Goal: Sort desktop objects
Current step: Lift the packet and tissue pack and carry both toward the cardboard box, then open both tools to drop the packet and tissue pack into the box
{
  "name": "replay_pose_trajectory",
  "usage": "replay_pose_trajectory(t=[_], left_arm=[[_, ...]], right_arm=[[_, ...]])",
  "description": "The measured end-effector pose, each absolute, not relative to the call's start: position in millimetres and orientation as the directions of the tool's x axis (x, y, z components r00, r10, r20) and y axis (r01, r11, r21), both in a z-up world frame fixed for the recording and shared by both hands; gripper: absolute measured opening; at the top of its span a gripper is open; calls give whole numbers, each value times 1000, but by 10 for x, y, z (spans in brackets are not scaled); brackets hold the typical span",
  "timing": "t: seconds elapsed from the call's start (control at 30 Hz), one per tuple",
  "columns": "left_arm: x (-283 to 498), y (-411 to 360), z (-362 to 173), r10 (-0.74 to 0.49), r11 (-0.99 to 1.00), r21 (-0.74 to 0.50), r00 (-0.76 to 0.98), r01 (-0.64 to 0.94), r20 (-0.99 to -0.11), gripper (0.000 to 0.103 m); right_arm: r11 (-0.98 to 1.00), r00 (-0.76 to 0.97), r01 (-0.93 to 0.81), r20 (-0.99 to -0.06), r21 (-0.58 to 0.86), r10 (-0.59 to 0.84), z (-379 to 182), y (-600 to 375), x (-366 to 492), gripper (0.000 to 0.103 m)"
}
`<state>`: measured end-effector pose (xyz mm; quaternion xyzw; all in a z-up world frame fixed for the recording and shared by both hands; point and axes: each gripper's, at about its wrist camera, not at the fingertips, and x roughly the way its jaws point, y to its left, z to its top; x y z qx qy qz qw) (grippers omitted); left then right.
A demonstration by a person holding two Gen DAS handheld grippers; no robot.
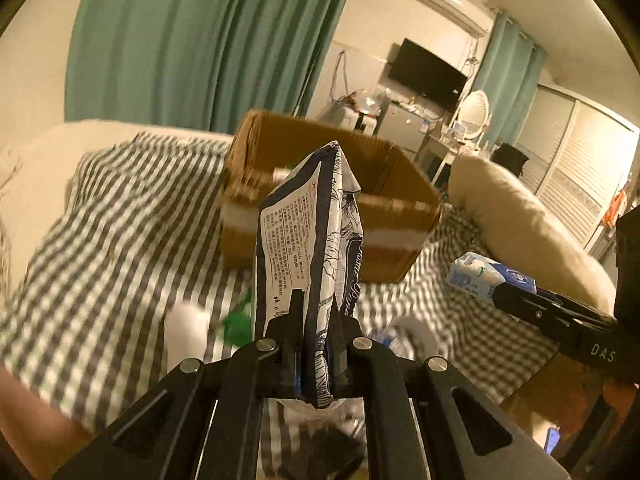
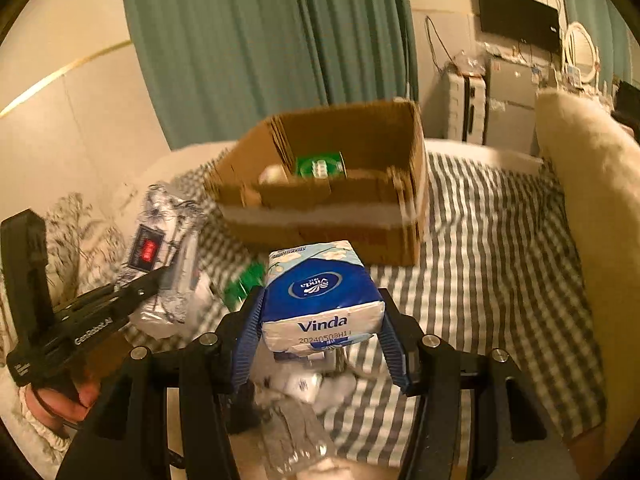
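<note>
STEP: carry to cardboard box (image 2: 320,184) | L: my left gripper (image 1: 314,320) clamps printed pouch (image 1: 308,240) | R: right gripper (image 2: 320,320) clamps tissue pack (image 2: 320,292) | POS: both short of box | NEXT: advance over rim, release.

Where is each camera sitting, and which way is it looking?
Left wrist: rides on the left gripper, looking along its fingers at the patterned packet it clamps and the cardboard box beyond; the right gripper shows at the side.
Right wrist: rides on the right gripper, looking over its Vinda tissue pack toward the box; the left gripper and a hand show.
Shared: box, checked cloth, green curtain, both packs.
</note>
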<state>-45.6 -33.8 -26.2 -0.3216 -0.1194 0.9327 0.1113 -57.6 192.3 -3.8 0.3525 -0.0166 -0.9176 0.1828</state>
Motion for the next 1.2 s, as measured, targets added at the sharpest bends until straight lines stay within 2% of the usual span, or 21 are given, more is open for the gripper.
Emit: replay_pose_trajectory(t=[0.33, 0.67, 0.7, 0.73, 0.77, 0.8, 0.83, 0.93, 1.07, 1.2], left_arm=[[-1309, -308, 138, 300, -953, -209, -790, -220, -534, 8], [-2152, -123, 61, 303, -953, -168, -789, -252, -534, 11], [-2185, -95, 66, 287, -958, -144, -794, -249, -536, 18], [-2214, -58, 66, 269, -962, -116, -796, -247, -542, 33], [-2232, -33, 61, 252, -966, -95, -800, -240, -544, 45], [-2223, -23, 54, 233, -971, -79, -809, -227, -540, 72], [-2193, -33, 52, 223, -974, -77, -821, -215, -526, 85], [-2059, -91, 71, 187, -982, -92, -850, -164, -491, 95], [-1825, -177, 139, 138, -990, -91, -833, -105, -536, 96], [-1475, -247, 292, 105, -994, -71, -850, -80, -516, 96]], right_arm=[[-926, -744, 359, -564, 113, -358, 402, 1764, -1237, 54], [-944, -758, 306, -570, 120, -318, 218, 1698, -2110, 54], [-945, -761, 299, -565, 131, -319, 209, 1713, -2165, 57], [-946, -767, 292, -556, 145, -322, 200, 1731, -2205, 72], [-946, -772, 285, -549, 152, -320, 201, 1749, -2232, 83], [-949, -784, 274, -534, 157, -315, 209, 1782, -2219, 94], [-950, -797, 268, -517, 161, -313, 221, 1803, -2194, 94], [-957, -827, 250, -482, 146, -290, 284, 1889, -2061, 94], [-957, -841, 231, -459, 173, -286, 382, 2056, -1858, 94], [-953, -845, 225, -447, 204, -295, 486, 2161, -1552, 95]])
